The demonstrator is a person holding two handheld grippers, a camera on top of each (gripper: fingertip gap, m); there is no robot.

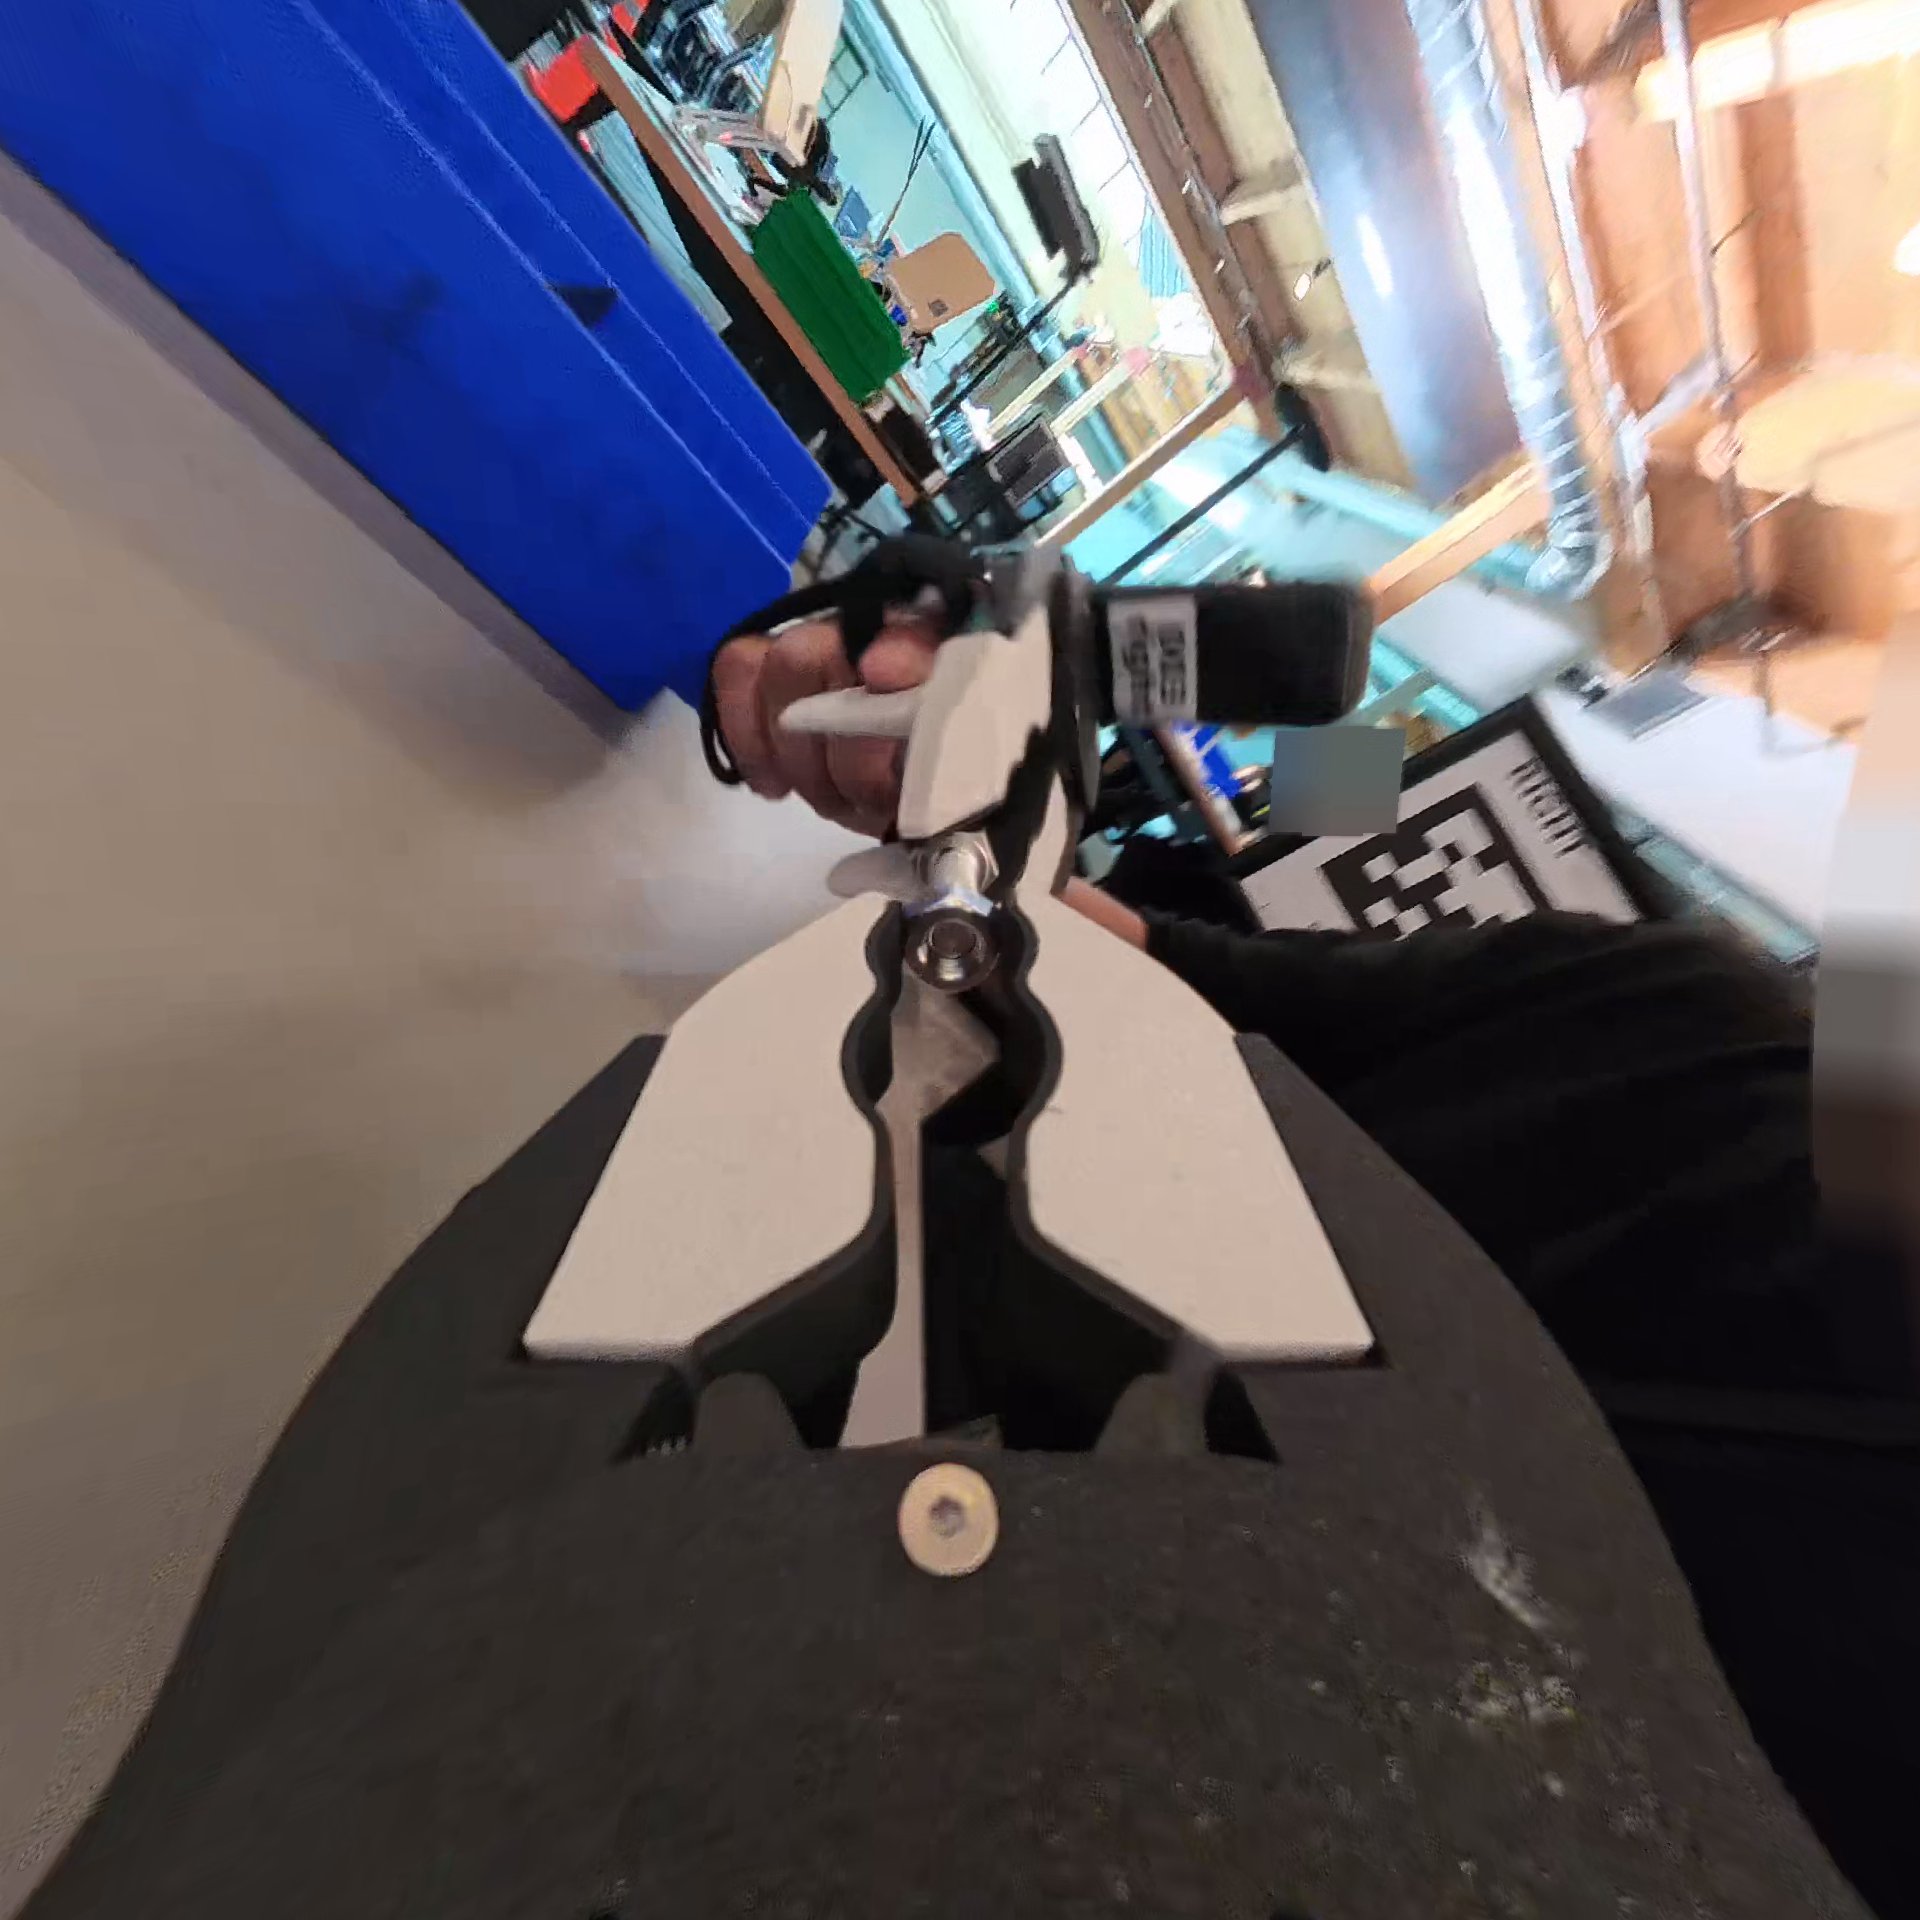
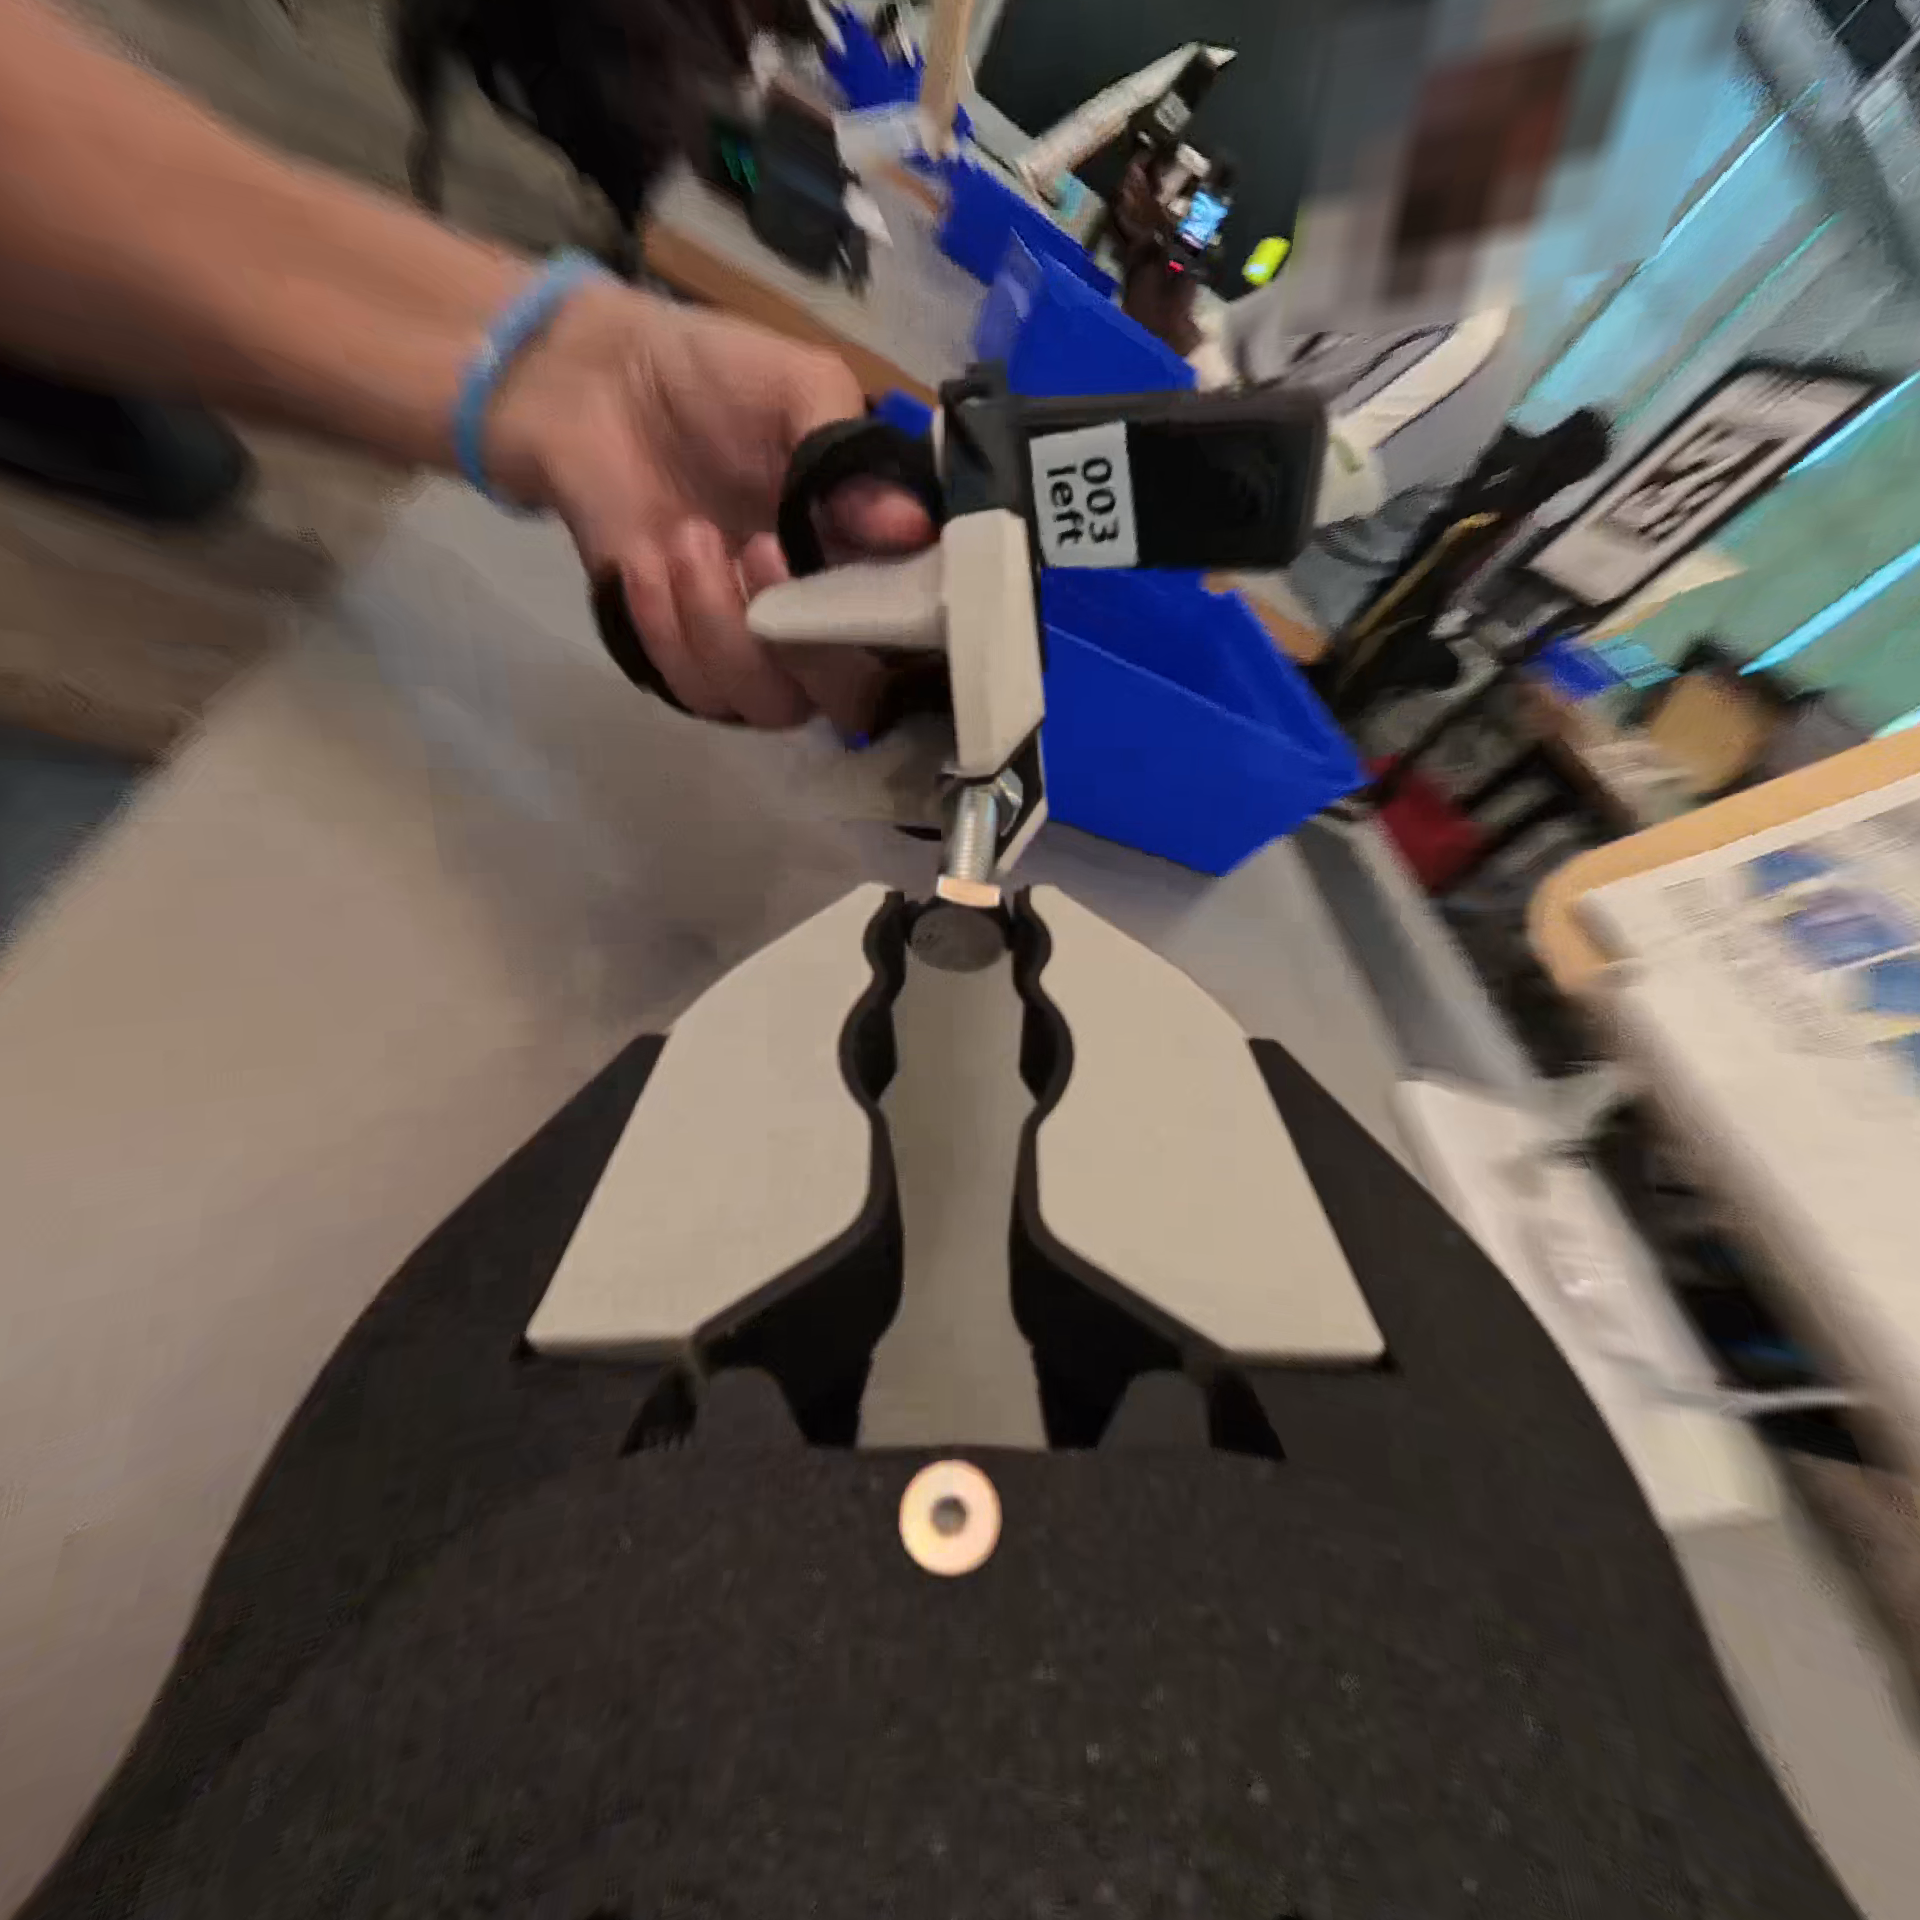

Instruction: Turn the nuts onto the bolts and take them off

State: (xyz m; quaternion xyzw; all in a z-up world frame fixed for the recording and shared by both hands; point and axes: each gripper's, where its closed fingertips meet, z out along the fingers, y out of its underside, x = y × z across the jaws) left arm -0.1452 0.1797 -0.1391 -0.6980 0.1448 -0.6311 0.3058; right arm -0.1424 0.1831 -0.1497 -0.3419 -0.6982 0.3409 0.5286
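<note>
Mid-frame in both views, left gripper is closed on the nut and right gripper is closed on the bolt head, so keep both coaxial and twist without cross-threading, grip firm.

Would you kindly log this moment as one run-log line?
left gripper: shut on nut | right gripper: shut on bolt | nut on bolt thread, grippers facing
</note>
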